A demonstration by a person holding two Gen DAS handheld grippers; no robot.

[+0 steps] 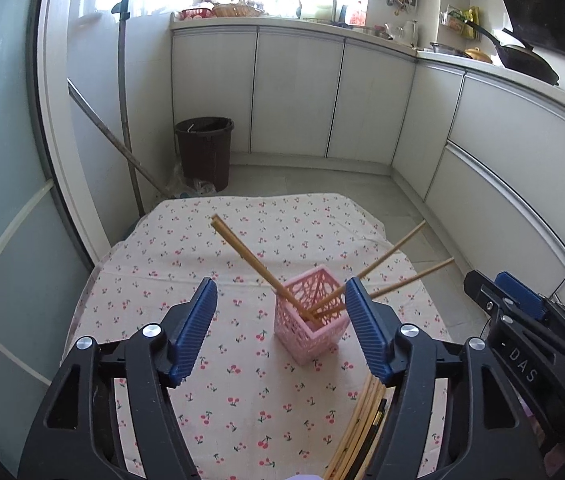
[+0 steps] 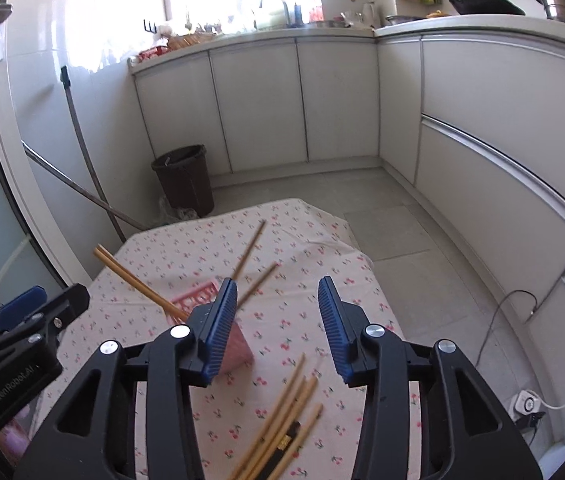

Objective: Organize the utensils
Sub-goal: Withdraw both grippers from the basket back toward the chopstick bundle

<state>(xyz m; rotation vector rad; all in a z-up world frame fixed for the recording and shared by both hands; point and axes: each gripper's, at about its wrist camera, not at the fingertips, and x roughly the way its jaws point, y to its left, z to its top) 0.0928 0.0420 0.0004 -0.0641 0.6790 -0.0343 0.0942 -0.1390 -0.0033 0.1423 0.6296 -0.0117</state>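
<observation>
A pink lattice holder (image 1: 309, 326) stands on the cherry-print tablecloth (image 1: 186, 264). Several wooden chopsticks (image 1: 242, 252) lean out of it, two to the left and two to the right. My left gripper (image 1: 280, 286) hovers just in front of the holder, open, with nothing pressed between its blue pads. A loose bundle of chopsticks (image 2: 286, 412) with one dark stick lies on the cloth, below my right gripper (image 2: 278, 283). That gripper is open and empty. Its left finger hides most of the holder (image 2: 238, 350). Each gripper shows at the edge of the other's view.
The table ends a short way beyond the holder, with tiled floor past it. A brown bin (image 1: 204, 152) and two leaning handles (image 1: 124, 100) stand at the far left. White cabinets (image 1: 294, 92) run along the back and right. A cable and socket (image 2: 528, 402) lie on the floor.
</observation>
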